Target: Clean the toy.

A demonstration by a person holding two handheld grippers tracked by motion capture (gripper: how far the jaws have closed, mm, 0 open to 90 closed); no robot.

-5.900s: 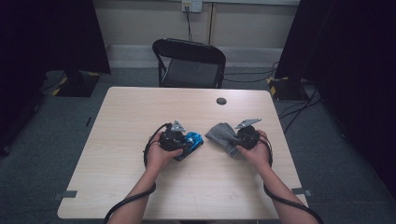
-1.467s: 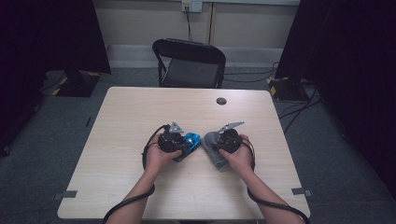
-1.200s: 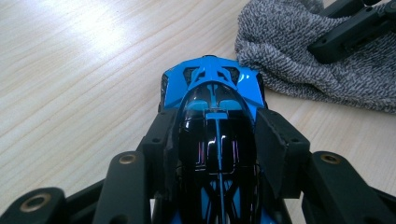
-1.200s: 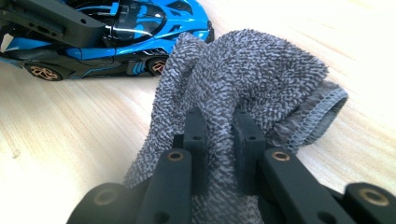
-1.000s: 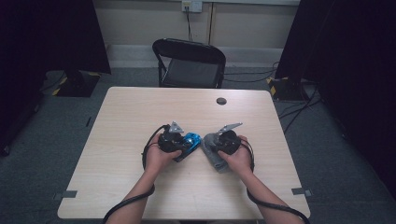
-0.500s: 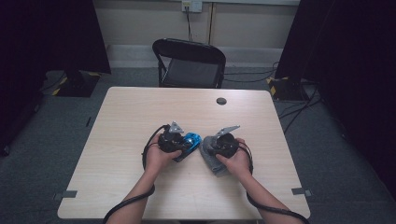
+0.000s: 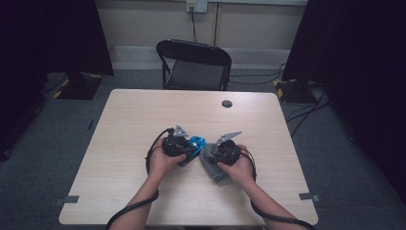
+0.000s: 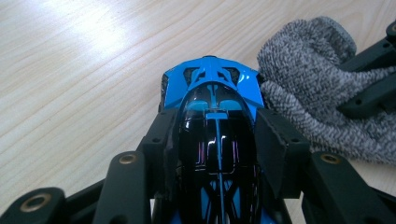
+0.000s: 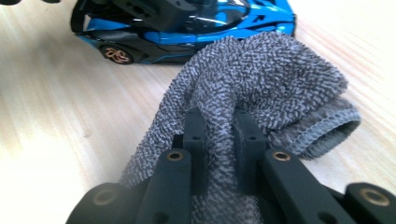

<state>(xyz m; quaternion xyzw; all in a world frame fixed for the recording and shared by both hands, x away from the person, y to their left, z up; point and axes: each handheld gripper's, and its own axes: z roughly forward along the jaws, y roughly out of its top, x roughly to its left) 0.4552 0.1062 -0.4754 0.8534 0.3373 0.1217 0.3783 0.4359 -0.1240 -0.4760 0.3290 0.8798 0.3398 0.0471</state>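
Meanwhile, left gripper (image 8: 217, 154) fingers clamped on the blue toy car (image 8: 212, 93) — right gripper (image 9: 219, 135) pinching the grey cloth (image 9: 261, 79) beside it.

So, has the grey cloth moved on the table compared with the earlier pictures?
Yes. The grey cloth, pinched in the right tongs, has shifted left toward the blue toy car, and away from the table's right edge; it now touches the car.
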